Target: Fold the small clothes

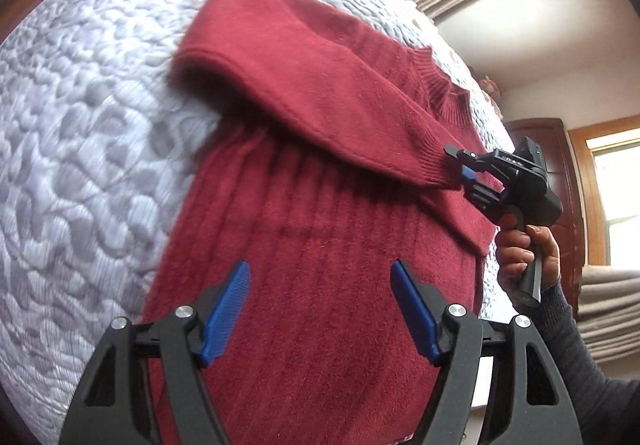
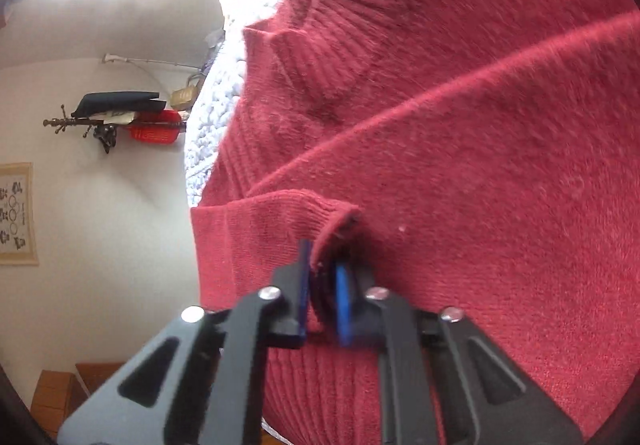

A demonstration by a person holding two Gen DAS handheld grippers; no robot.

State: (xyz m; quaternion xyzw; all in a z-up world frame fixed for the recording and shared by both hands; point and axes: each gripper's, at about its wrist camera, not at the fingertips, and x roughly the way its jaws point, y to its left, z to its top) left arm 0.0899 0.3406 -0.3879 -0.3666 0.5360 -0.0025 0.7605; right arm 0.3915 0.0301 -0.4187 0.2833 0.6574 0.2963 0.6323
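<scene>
Right tongs (image 2: 322, 285) pinch sweater (image 1: 312, 285) cuff (image 2: 320, 213); left tongs (image 1: 320, 309) spread.

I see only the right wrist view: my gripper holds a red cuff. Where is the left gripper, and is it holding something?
Observer: The left gripper hangs open over the sweater's ribbed body, holding nothing.
Operator: How does the sleeve lie behind my cuff?
Observer: The sleeve stretches across the sweater's chest, from the shoulder side to the right gripper, which is shut on the cuff.
Operator: What is under the sweater?
Observer: A grey-white quilted bed cover; the sweater's body lies flat on it.
</scene>
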